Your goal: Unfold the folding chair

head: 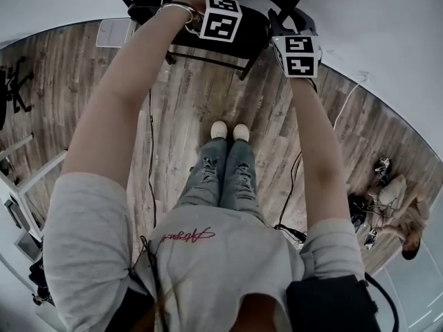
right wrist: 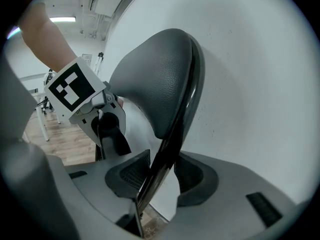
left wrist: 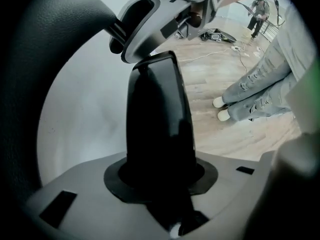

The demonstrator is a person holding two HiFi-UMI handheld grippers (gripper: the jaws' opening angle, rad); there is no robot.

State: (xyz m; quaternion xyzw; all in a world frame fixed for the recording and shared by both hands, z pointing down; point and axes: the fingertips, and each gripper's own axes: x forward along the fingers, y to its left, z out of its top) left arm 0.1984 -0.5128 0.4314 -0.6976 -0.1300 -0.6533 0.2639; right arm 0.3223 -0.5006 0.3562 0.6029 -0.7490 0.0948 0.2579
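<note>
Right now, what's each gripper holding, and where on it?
Both hold the black padded folding chair: left gripper on a glossy black frame bar, right gripper on the backrest's thin rim.

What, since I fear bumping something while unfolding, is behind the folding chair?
A plain white wall stands behind the folding chair, with nothing else showing there. The chair itself covers part of the wall, so anything low behind it cannot be seen.

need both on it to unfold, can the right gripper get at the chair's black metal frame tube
Likely yes: the black metal frame tube stands between the jaws of the right gripper, nothing blocking.
</note>
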